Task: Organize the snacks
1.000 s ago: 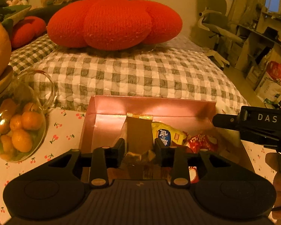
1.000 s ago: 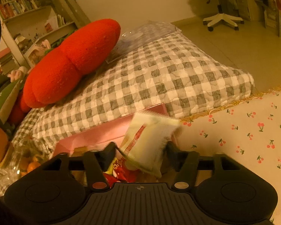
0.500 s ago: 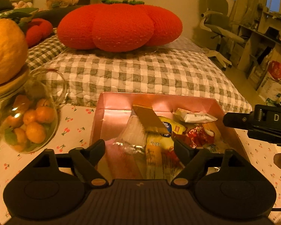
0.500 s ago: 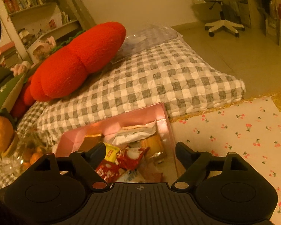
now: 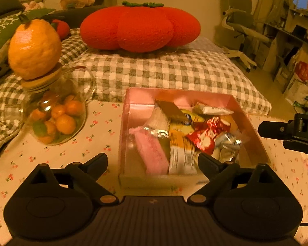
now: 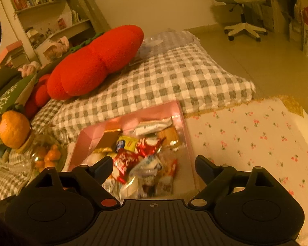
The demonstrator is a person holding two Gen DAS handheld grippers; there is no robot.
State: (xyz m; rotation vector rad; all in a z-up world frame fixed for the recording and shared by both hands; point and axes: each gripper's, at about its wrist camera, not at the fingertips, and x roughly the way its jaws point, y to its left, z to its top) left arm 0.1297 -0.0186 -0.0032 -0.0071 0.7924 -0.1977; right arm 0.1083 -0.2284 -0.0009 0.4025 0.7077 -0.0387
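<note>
Both packets are out of your grippers now: a second ago your left gripper [image 5: 153, 162] was pinched on a brown packet and your right gripper [image 6: 154, 165] carried a white one, and now both lie in the pink box [image 5: 122, 143] while you've pulled back and up from it. Your left jaws are opening, spread wide, with nothing pressed between them; the box's near wall just shows in the gap. Your right jaws are opening too, wide apart and empty, with the heap of snacks showing between them.

Look at the box: it sits on the cherry-print cloth [image 5: 96, 137], its far wall against the checked quilt [image 5: 174, 71]. The brown packet [image 5: 170, 109] lies on top of the pile near the back, its long axis slanting from far-left to near-right. The white packet [image 6: 152, 126] rests along the far wall, long axis running across the box, roughly side to side. A pink packet [image 5: 152, 153] and a yellow-and-white bar [image 5: 181, 153] lie side by side at the front, both pointing lengthways from you toward the back. Red wrappers [image 5: 203, 137] are jumbled on the right.

Left of the box stands the glass jar of small oranges [image 5: 55, 119], a big orange fruit [image 5: 33, 48] on its lid. The red pumpkin cushion [image 5: 139, 27] sits on the quilt behind.
</note>
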